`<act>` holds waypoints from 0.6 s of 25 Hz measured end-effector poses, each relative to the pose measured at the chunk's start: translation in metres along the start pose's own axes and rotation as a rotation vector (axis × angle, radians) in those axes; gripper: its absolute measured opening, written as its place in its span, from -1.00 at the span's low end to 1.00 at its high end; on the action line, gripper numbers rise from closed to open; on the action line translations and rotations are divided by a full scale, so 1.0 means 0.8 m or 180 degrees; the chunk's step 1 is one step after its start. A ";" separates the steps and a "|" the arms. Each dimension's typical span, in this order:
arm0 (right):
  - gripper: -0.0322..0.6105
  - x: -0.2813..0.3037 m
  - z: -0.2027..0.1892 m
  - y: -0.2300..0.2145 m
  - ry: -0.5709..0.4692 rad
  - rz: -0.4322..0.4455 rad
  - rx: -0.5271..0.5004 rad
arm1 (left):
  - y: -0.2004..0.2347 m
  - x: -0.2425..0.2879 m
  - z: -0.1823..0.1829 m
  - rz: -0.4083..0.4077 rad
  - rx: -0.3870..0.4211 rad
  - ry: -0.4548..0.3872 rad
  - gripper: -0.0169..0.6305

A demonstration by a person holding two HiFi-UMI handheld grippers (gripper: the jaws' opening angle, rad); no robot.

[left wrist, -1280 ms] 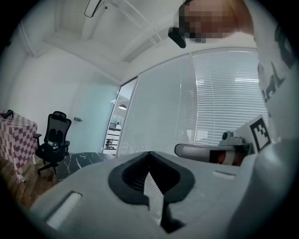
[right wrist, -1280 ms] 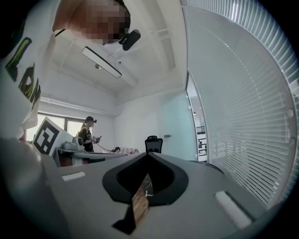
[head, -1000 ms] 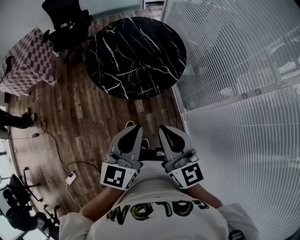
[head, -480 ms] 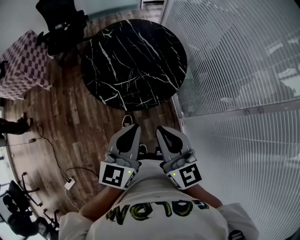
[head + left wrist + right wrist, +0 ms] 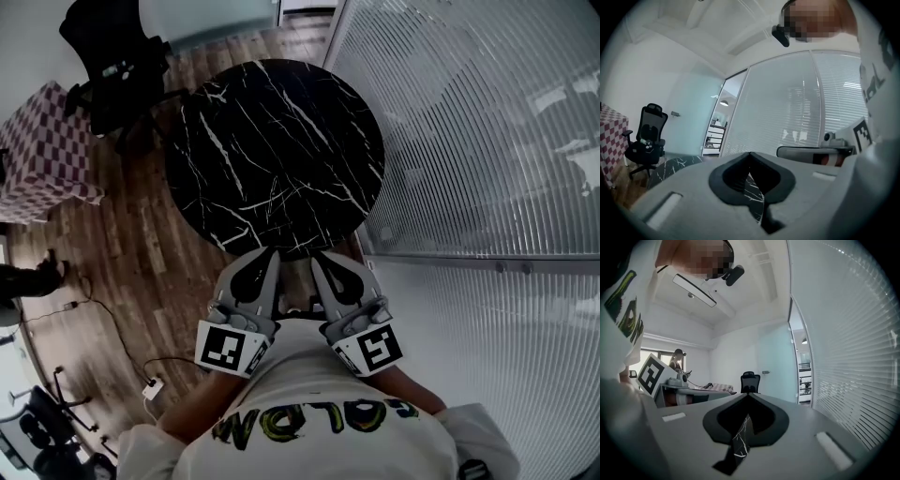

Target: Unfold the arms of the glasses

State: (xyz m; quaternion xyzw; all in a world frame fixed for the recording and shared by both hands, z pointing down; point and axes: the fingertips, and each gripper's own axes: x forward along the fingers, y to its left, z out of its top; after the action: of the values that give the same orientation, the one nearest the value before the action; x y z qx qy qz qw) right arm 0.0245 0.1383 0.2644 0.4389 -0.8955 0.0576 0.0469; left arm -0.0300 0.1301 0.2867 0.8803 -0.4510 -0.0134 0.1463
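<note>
The round black marble table (image 5: 281, 141) is closer than it was a second ago. Back then a strip of wood floor (image 5: 131, 253) lay between it and the grippers; now, in the head view, the tips of both grippers lie over its near edge. The left gripper (image 5: 264, 256) and right gripper (image 5: 322, 259) stay side by side in front of the person's white shirt (image 5: 319, 412), pointing at the table. The jaws haven't changed: both pairs are still clenched with nothing between them, and each gripper view shows only a sliver of veined marble through the gap. The glasses show in no view, and the visible tabletop carries nothing.

Around the scene, a black office chair (image 5: 108, 56) stands beyond the table's far left side, with a checked cloth (image 5: 42, 141) just left of it. A ribbed glass wall (image 5: 469, 122) runs along the right, close to the table's edge. A cable (image 5: 112, 305) trails over the floor at lower left. Nothing stands between the grippers and the table.
</note>
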 end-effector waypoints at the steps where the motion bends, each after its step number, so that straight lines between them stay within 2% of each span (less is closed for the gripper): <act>1: -0.89 0.013 0.003 -0.003 -0.0006 -0.0008 -0.0010 | 0.012 0.006 0.004 -0.0010 -0.0002 0.0006 -0.94; 8: -0.89 0.089 0.013 -0.014 -0.0004 -0.0099 -0.0003 | 0.076 0.038 0.023 -0.0131 0.0007 0.0064 -0.94; 15: -0.89 0.122 0.009 -0.025 -0.0002 -0.0225 -0.0003 | 0.113 0.051 0.022 -0.0199 0.0015 0.0135 -0.94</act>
State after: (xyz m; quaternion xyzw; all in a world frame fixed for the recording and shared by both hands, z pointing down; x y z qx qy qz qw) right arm -0.0195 0.0485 0.2714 0.4703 -0.8794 0.0554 0.0489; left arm -0.0796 0.0434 0.2987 0.8944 -0.4201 0.0018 0.1533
